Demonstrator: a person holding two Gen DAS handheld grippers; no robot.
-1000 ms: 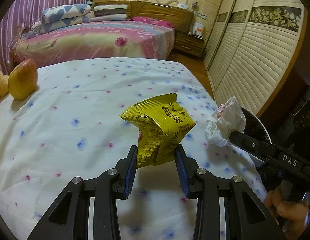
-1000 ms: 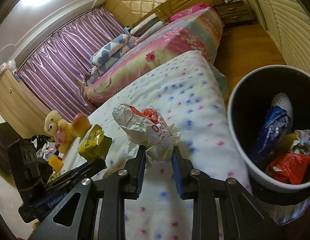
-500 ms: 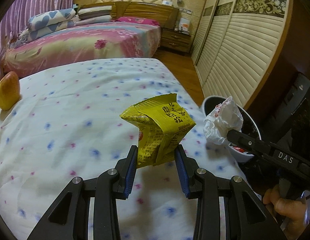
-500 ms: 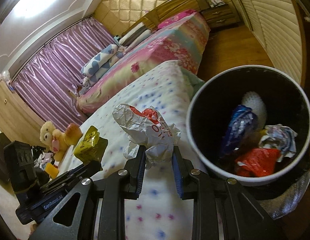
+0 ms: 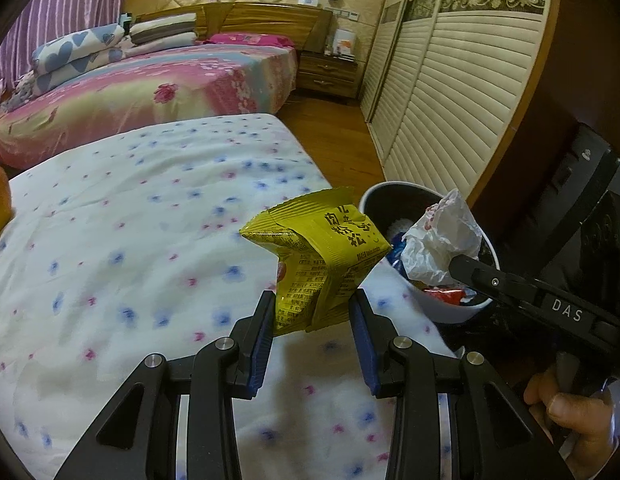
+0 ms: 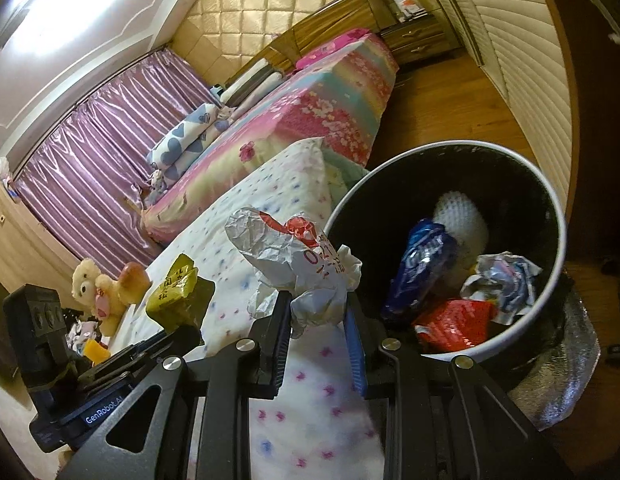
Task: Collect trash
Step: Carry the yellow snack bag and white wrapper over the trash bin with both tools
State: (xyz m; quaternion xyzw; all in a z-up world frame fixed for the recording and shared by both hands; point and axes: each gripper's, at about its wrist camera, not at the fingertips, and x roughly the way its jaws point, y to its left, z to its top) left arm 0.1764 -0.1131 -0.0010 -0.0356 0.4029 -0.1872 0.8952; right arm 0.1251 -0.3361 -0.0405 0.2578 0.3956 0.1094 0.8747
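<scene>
My left gripper (image 5: pixel 313 320) is shut on a yellow snack packet (image 5: pixel 322 256) and holds it above the flowered bedspread (image 5: pixel 129 264). My right gripper (image 6: pixel 317 320) is shut on a crumpled white wrapper (image 6: pixel 297 256) with red print, held just left of the bin's rim. The white-rimmed trash bin (image 6: pixel 548 200) stands off the bed's corner and holds several wrappers. In the left wrist view the bin (image 5: pixel 446 314) lies right of the packet, with the white wrapper (image 5: pixel 442 240) over it. The packet also shows in the right wrist view (image 6: pixel 177 292).
A second bed (image 5: pixel 149 92) with pink bedding stands beyond. A louvred wardrobe (image 5: pixel 450 100) lines the right side over wooden floor (image 5: pixel 334 140). A teddy bear (image 6: pixel 97 292) and toys sit at the bed's far left. A nightstand (image 5: pixel 330 72) stands in the corner.
Both grippers have moved right toward the bin with their trash. The bin now looms larger and the white wrapper is near its rim.
</scene>
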